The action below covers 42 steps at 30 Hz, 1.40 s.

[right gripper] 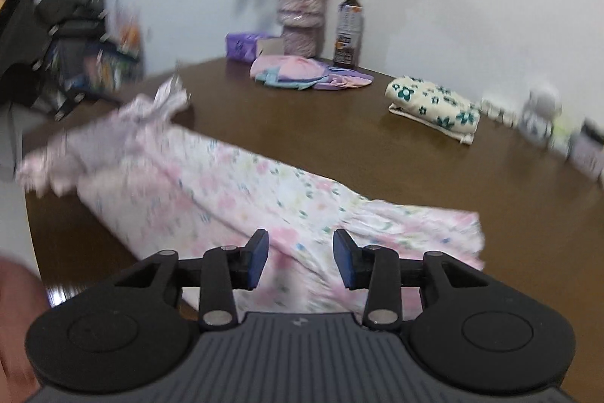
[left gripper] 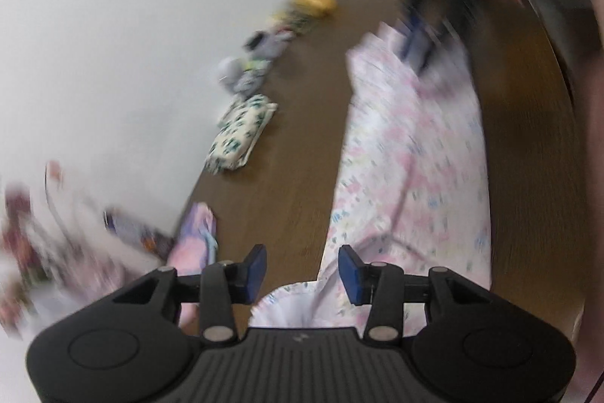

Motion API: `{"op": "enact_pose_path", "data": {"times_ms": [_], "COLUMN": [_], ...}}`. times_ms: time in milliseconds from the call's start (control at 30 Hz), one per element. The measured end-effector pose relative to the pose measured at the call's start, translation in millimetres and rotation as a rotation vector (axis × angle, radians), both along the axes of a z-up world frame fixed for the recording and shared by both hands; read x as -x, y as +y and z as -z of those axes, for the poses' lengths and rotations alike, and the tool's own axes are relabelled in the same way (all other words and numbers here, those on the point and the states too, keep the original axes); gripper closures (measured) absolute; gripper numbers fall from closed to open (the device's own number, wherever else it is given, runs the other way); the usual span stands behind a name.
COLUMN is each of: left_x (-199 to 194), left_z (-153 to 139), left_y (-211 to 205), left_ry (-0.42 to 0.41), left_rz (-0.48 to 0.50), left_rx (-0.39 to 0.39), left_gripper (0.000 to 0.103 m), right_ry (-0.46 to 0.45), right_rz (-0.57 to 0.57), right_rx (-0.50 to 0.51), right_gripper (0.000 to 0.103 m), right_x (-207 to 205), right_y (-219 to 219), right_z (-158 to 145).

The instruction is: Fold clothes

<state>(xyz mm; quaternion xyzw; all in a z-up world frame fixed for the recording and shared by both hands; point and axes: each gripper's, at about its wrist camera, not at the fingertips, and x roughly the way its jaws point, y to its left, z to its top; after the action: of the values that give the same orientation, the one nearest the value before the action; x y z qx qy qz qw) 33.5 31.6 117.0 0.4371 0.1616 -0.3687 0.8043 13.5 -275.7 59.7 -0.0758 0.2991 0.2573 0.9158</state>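
Folding judged mid-way: pink floral garment (right gripper: 241, 199) laid as long narrow strip on surface (right gripper: 396, 157). Left tool (left gripper: 301, 270) and right tool (right gripper: 301, 257) spread, nothing gripped. End grasp needed for cross-fold.

**Soft indoor light, heavy motion blur**

Both views are evenly lit, no hard shadows. The brown table (right gripper: 396, 153) carries a faint sheen. Left wrist view smears badly toward the upper right and lower left; the right wrist view blurs at its left edge. Fisheye bending curves every border.
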Motion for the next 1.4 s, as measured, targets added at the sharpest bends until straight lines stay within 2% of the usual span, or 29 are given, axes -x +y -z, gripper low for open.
{"op": "enact_pose_path", "data": {"times_ms": [67, 133, 200, 333, 400, 433, 467, 533, 633, 833, 1067, 1233, 1333, 1400], "left_x": [-8.6, -11.7, -6.5, 3.2, 4.3, 3.7, 0.9, -3.1, -2.3, -3.9, -30.3, -37.8, -30.8, -26.1], "left_z": [-18.6, -27.0, -21.4, 10.6, 33.0, 44.4, 55.4, 72.7, 88.6, 95.7, 93.8, 87.9, 78.2, 71.7], "left_y": [12.6, 17.9, 8.6, -27.0, -40.9, -45.7, -48.9, -51.5, -55.1, -57.9, -49.3, -45.6, -50.6, -53.9], "left_ry": [0.121, 0.232, 0.296, 0.341, 0.326, 0.332, 0.363, 0.441, 0.481, 0.42, 0.378, 0.388, 0.377, 0.369], "left_rz": [-0.118, -0.195, -0.235, -0.348, -0.4, -0.428, -0.45, -0.467, -0.479, -0.468, -0.497, -0.507, -0.477, -0.456], "left_rx": [0.171, 0.336, 0.427, 0.51, 0.536, 0.554, 0.575, 0.611, 0.608, 0.555, 0.507, 0.55, 0.587, 0.612], "left_gripper": [0.064, 0.063, 0.062, 0.062, 0.068, 0.077, 0.083, 0.083, 0.084, 0.09, 0.09, 0.09, 0.075, 0.07], "right_ry": [0.004, 0.011, 0.01, 0.009, -0.011, -0.022, -0.034, -0.046, -0.043, 0.015, 0.032, 0.037, 0.039, 0.01], "right_rz": [0.045, 0.091, 0.131, 0.186, 0.206, 0.215, 0.226, 0.249, 0.285, 0.338, 0.383, 0.383, 0.391, 0.389], "right_rx": [-0.021, -0.042, -0.055, -0.077, -0.061, -0.049, -0.031, 0.0, 0.031, -0.014, -0.058, -0.082, -0.156, -0.198], "right_gripper": [0.065, 0.065, 0.065, 0.065, 0.065, 0.064, 0.063, 0.06, 0.06, 0.059, 0.059, 0.058, 0.057, 0.057], "right_x": [-4.4, -6.0, -4.9, -6.1, -3.0, -0.5, 2.0, 5.9, 9.2, 0.9, -5.2, -9.6, -5.1, -0.9], "right_y": [7.3, 11.9, 13.4, 12.0, 11.6, 10.9, 9.7, 5.9, -1.7, -3.7, 11.7, 18.2, 8.2, 6.6], "right_z": [7.2, 12.8, 17.8, 21.8, 22.5, 22.8, 23.7, 26.6, 32.3, 44.2, 45.3, 45.0, 39.4, 30.4]}}
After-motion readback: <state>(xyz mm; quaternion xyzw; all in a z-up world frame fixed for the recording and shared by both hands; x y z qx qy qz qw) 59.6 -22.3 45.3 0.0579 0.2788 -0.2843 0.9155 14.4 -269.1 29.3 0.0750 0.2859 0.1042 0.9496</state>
